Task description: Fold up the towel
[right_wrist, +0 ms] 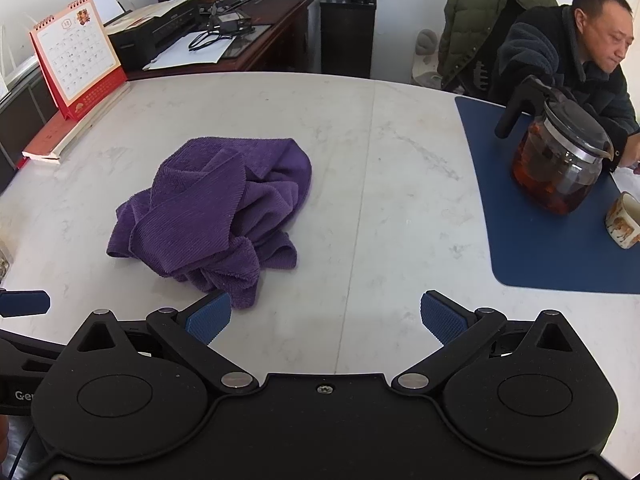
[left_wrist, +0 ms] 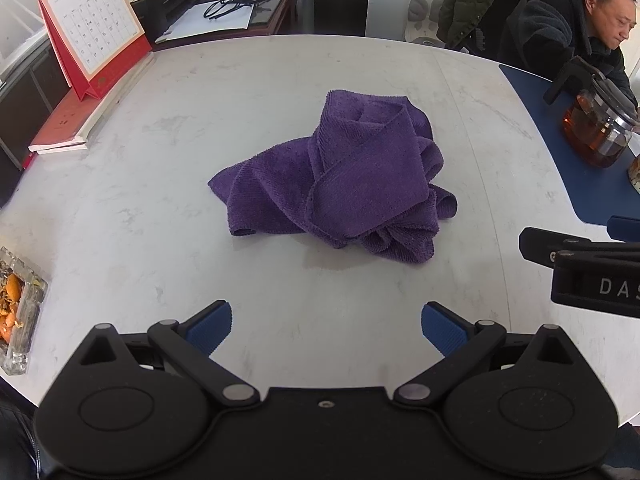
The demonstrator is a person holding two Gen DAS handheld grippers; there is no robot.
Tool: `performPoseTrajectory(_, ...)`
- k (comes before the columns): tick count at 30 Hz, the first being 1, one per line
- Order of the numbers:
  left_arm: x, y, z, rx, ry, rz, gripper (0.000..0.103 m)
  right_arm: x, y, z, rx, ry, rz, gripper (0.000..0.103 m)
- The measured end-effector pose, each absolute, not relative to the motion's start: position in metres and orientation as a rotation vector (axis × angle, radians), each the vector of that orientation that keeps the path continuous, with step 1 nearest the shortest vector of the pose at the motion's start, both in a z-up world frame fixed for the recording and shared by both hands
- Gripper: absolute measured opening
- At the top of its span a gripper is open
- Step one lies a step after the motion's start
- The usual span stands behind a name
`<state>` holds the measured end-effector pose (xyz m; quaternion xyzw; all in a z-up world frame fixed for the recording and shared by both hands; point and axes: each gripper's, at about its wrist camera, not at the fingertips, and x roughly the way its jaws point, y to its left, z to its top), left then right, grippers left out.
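A purple towel (left_wrist: pixel 344 176) lies crumpled in a heap on the white marble table (left_wrist: pixel 240 120). My left gripper (left_wrist: pixel 326 326) hovers open in front of it, nothing between its blue pads, well short of the cloth. In the right wrist view the towel (right_wrist: pixel 216 216) sits left of centre. My right gripper (right_wrist: pixel 325 316) is open too, its left pad (right_wrist: pixel 209 316) close to the towel's near corner but apart from it. The right gripper's body also shows at the right edge of the left wrist view (left_wrist: pixel 592 272).
A desk calendar (left_wrist: pixel 92 28) on red books stands at the far left. A glass dish (left_wrist: pixel 20 312) with orange scraps sits at the near left edge. On a blue mat (right_wrist: pixel 540 248) at the right are a glass teapot (right_wrist: pixel 560 160) and a cup (right_wrist: pixel 624 220); a person sits behind.
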<state>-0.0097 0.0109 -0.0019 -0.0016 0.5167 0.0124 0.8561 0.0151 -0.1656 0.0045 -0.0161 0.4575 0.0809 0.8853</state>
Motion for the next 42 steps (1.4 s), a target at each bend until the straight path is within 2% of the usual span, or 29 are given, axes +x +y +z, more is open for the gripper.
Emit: performPoseTrajectory(42,-0.018,0.0051,-0.0037,-0.004,1.096,0.017,0.102,0.0075,-0.1693,-0.0032,-0.054,0.985,0.172,0.103)
